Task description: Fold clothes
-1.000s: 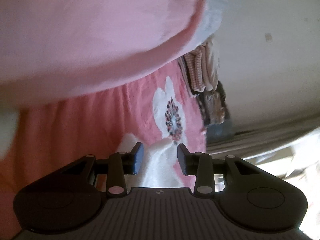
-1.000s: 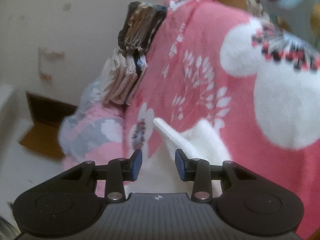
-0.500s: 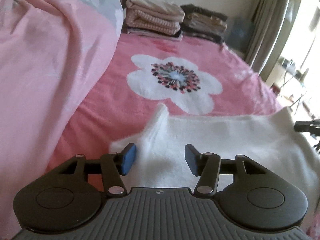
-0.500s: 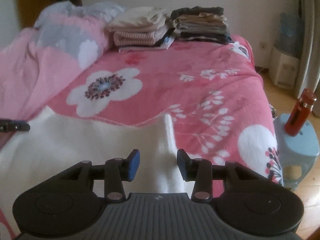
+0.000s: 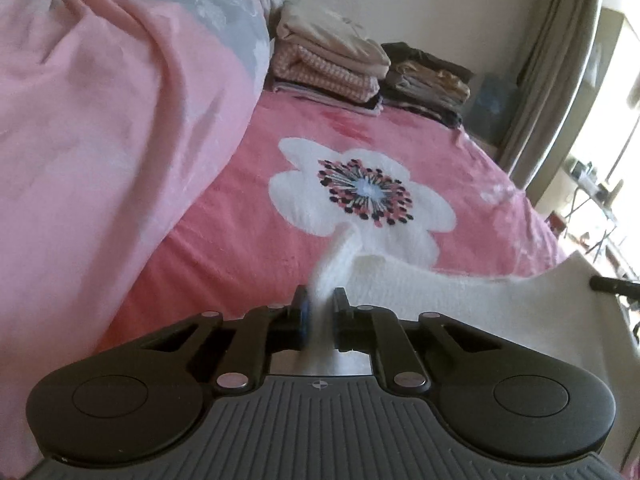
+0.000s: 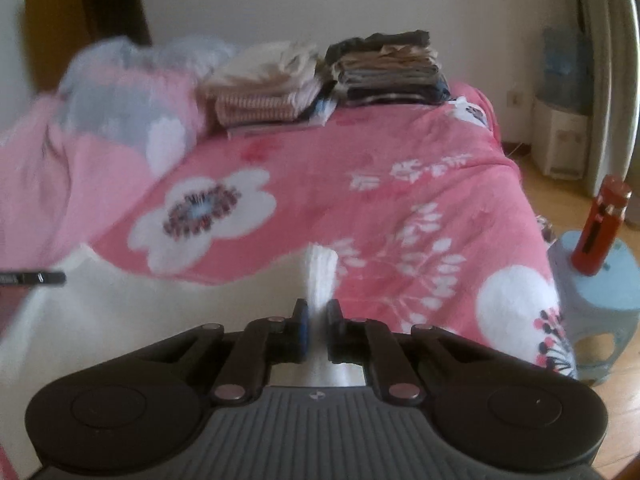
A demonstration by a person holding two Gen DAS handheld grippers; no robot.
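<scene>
Both units point forward and downward over the pink floral bedspread [image 5: 240, 240]. The left hand-held gripper [image 5: 320, 300] and right hand-held gripper [image 6: 318, 312], jaws just closed, each clamp an edge of the white fleecy garment [image 5: 460, 300] spread between them.

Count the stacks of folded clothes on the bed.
2, side by side at the far end of the bed: a light stack on the left, a dark stack on the right. The pink quilt could hide more.

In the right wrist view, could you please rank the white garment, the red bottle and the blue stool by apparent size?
1. white garment, much the largest, though nearest the camera
2. blue stool
3. red bottle, smallest
</scene>
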